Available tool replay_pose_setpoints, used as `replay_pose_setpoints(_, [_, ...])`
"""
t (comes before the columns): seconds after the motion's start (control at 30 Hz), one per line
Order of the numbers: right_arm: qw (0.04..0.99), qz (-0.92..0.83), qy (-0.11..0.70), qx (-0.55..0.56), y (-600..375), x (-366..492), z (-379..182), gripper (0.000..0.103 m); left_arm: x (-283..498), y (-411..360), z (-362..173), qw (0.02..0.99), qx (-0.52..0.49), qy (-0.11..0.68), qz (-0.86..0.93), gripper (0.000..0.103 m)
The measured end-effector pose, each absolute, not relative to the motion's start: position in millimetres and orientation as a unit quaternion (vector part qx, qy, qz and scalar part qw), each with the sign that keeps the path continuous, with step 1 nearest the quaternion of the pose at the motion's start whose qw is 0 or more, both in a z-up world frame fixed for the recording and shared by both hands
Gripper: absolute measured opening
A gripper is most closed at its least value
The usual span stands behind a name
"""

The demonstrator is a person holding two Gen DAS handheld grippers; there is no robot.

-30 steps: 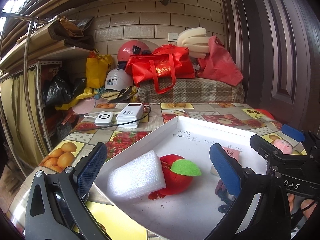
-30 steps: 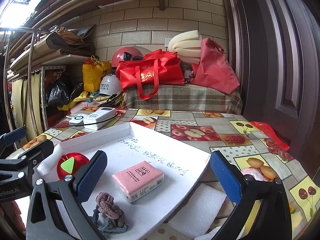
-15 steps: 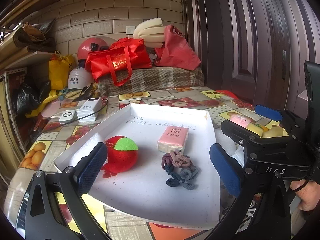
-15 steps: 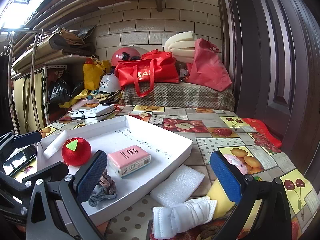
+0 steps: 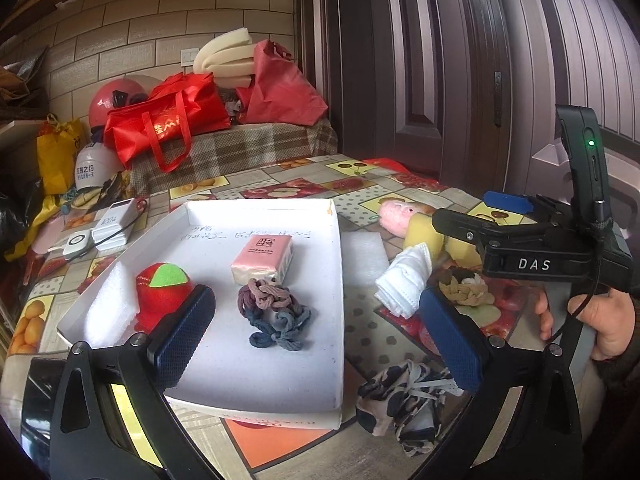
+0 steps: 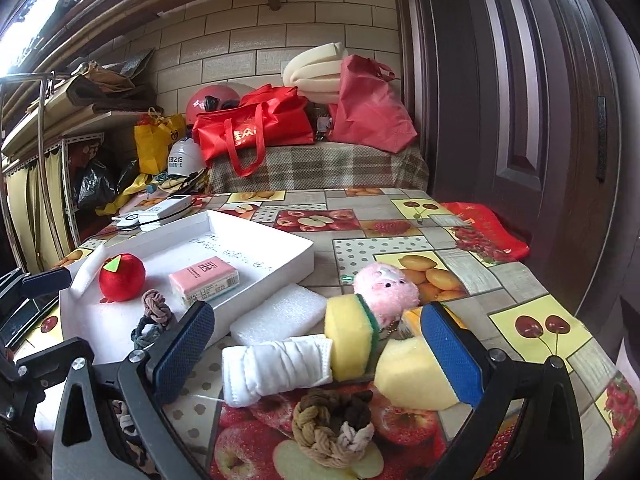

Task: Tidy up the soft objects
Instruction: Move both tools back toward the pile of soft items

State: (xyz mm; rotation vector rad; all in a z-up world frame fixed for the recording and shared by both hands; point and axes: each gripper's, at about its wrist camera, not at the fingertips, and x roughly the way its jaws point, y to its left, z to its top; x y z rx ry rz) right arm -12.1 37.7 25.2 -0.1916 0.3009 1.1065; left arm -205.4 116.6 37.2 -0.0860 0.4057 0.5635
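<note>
A white tray (image 5: 336, 280) (image 6: 260, 232) holds a red plush apple (image 5: 160, 300) (image 6: 122, 276), a pink tissue pack (image 5: 264, 258) (image 6: 204, 280), a knotted grey-mauve band (image 5: 276, 312) (image 6: 154, 312) and a white foam block (image 5: 108, 312). My left gripper (image 5: 316, 340) is open and empty above the tray's near end. My right gripper (image 6: 316, 356) is open and empty, over a rolled white cloth (image 6: 276, 364) (image 5: 404, 280). Around it lie yellow sponges (image 6: 352, 336), a pink plush pig (image 6: 384, 288) (image 5: 400, 212), a brown braided band (image 6: 332, 424) (image 5: 464, 286) and a foam block (image 6: 276, 314) (image 5: 364, 252).
A patterned black-and-white cloth (image 5: 404, 404) lies right of the tray's near corner. A power bank and white device (image 5: 108, 228) sit at the far left. Red bags (image 6: 256, 128) and helmets (image 6: 208, 102) are piled at the table's far end. A dark door (image 6: 520, 120) stands right.
Both grippers have pulled back and swung right. The left view now takes in the whole tray and the loose items to its right. The right gripper now hovers over the rolled cloth and sponges.
</note>
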Motion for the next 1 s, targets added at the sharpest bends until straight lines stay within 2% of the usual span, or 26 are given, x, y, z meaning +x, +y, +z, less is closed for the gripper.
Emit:
replay_pose_setpoints(0.23, [0.852,0.483,0.189,-0.066,23,25,22,0.103,-197,108,37,0.953,-0.048,0.213,0.21,0.103])
replay_pose_setpoints(0.33, [0.851,0.475,0.201,-0.092,20,36,19,0.103,-192,103,36,0.957,-0.047,0.223,0.179,0.103])
replay_pose_setpoints(0.63, [0.77,0.582,0.206,-0.16,10,19,17,0.103,-158,65,25,0.95,0.023,0.298,0.091,0.103])
replay_pose_setpoints(1.0, [0.723,0.599,0.27,-0.212,37,20,-2,0.098,-146,74,14,0.938,-0.004,0.339,0.066,0.102])
